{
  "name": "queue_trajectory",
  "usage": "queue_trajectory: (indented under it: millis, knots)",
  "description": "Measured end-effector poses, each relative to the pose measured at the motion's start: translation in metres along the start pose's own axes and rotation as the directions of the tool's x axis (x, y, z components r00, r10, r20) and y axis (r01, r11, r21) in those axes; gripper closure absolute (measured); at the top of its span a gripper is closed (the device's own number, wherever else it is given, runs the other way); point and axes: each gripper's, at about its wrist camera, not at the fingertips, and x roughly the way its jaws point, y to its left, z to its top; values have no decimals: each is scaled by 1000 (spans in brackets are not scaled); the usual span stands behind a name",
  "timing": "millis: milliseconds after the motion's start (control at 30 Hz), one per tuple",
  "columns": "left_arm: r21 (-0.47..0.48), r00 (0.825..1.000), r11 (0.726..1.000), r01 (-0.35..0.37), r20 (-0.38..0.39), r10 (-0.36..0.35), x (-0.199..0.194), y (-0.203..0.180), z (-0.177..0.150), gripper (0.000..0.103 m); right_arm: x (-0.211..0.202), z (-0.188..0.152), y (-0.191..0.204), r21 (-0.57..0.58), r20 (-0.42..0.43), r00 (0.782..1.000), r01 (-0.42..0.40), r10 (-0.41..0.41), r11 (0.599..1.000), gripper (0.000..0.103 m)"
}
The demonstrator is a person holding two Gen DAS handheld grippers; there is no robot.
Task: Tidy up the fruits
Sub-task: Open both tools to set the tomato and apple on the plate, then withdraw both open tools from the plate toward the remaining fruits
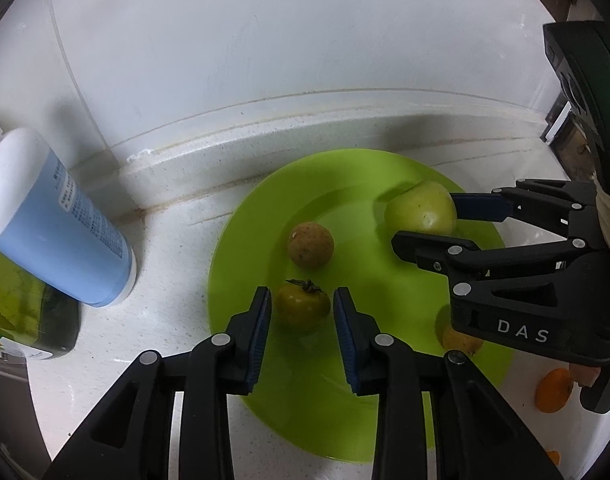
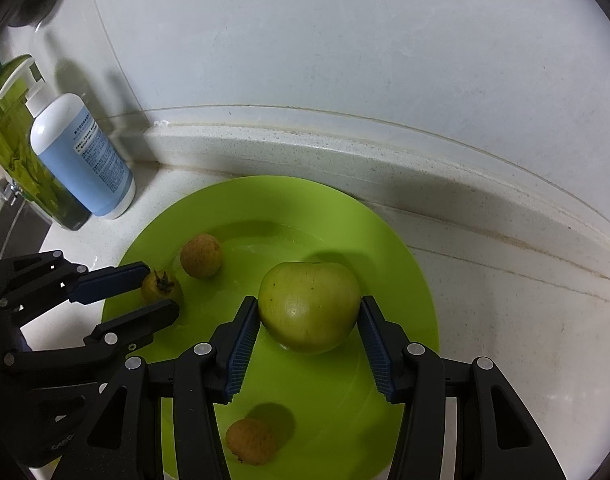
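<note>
- On the white speckled tabletop (image 2: pixel 485 320), far left, a blue bottle (image 2: pixel 85 160) stands beside a green-labelled bottle (image 2: pixel 13 136); neither belongs to the fruit job.
- Next, the left tool (image 1: pixel 303 308) has its jaws apart around a small stemmed green fruit (image 1: pixel 302 305) on the green plate (image 1: pixel 265 208), with gaps both sides.
- Alongside sits a brown round fruit (image 1: pixel 310 245); another brown fruit (image 2: pixel 251 440) lies at the plate's near edge.
- Rightward, the right tool (image 2: pixel 309 312) brackets the green apple (image 2: pixel 310 306), pads at its flanks; whether it grips, I cannot tell.
- An orange fruit (image 1: pixel 553 390) lies off the plate, so gathering seems mostly done, not finished.
- Behind runs a raised ledge and white wall (image 2: pixel 345 40).
</note>
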Motion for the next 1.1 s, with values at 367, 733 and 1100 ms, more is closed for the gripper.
queue_trajectory:
  millis: [367,733,1100]
  knots:
    - [14,994,999,-40,100,39,-59,-5,-14,58,-57,-14,8,-3,105,995,-2,3,1000,50]
    - [-10,966,999,-51,254,52,-151,-21,-59,29,-146,-61,33,4,268,963,34,-34,999,43]
    - [25,942,997,-70,330,58,-206,-58,-109,20,-209,-127,40,71,361,925,95,-115,993,31]
